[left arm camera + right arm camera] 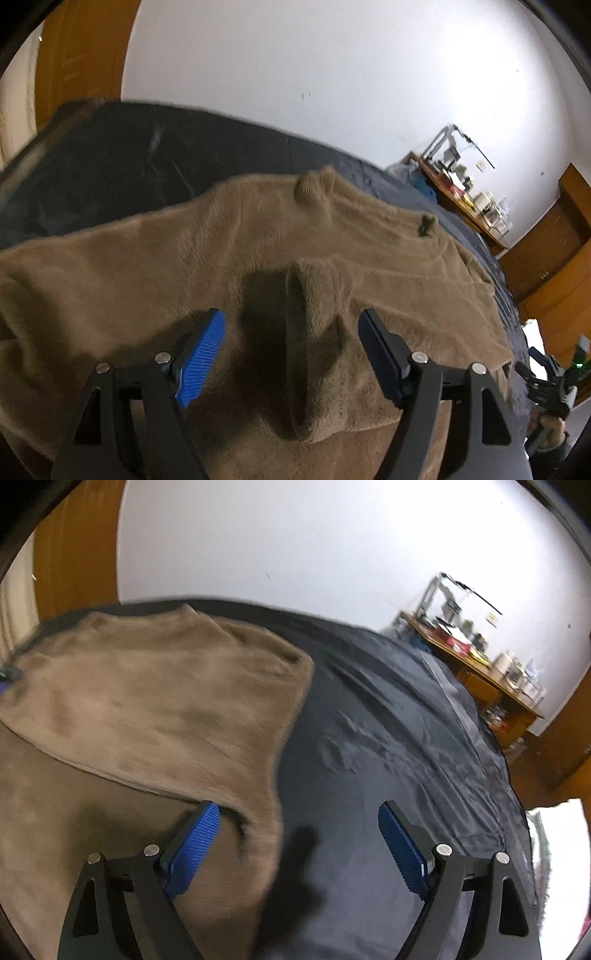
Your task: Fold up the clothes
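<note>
A fuzzy tan-brown garment (pixel 229 258) lies spread on a dark cloth-covered table (pixel 110 166). In the left wrist view my left gripper (pixel 291 332) is open, its blue pads either side of a raised fold (pixel 295 343) in the garment. In the right wrist view my right gripper (pixel 299 827) is open and empty over the garment's right edge (pixel 273 812), with the garment (pixel 155 709) to its left and bare dark cloth (pixel 388 738) to its right. The right gripper also shows at the far right of the left wrist view (pixel 554 380).
A white wall stands behind the table. A wooden desk (pixel 480 664) with clutter stands at the back right. Wooden doors and cabinets (pixel 554 258) line the right side. The table's far edge (pixel 221 602) runs behind the garment.
</note>
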`<state>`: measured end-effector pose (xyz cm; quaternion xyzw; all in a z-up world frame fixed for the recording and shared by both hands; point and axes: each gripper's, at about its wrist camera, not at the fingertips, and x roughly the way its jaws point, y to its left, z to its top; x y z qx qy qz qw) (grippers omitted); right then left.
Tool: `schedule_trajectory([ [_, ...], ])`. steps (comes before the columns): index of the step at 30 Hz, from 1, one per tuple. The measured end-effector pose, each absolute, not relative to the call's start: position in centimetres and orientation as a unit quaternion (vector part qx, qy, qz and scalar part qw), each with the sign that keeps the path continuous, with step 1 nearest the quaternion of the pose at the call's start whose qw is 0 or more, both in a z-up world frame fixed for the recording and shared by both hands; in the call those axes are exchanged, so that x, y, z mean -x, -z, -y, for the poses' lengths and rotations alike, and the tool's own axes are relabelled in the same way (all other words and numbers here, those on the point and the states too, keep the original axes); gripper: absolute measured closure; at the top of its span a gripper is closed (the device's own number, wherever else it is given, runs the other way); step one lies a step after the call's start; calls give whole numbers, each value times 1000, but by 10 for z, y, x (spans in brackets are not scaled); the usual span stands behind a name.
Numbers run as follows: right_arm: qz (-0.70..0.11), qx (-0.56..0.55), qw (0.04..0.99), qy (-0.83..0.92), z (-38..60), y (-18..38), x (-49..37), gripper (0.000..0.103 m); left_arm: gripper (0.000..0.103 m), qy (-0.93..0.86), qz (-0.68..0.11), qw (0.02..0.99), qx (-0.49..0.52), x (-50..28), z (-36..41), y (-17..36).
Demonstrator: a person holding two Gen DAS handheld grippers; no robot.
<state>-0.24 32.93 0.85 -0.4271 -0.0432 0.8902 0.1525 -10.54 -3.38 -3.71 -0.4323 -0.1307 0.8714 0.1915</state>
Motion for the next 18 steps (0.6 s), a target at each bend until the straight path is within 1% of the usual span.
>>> schedule_trajectory([
  [1,34,421,143,-895,-326,-14,2,14,24,-876,129,195,421,102,34,31],
  [5,-3,410,103,-906,-305,-24,22,14,22,-886,113,256,370,81,15,11],
  [8,-4,418,96,-903,-290,-15,46,14,20,-881,66,313,348,66,-18,11],
  [10,-5,430,88,-899,-284,-4,59,14,19,-870,38,332,363,63,-38,20],
  [12,-5,445,84,-892,-281,8,69,14,19,-855,22,327,402,70,-51,38],
  [15,-6,467,85,-880,-282,27,75,14,20,-844,20,315,434,77,-51,51],
  [18,-13,463,78,-883,-288,34,69,12,20,-837,14,308,452,81,-49,58],
])
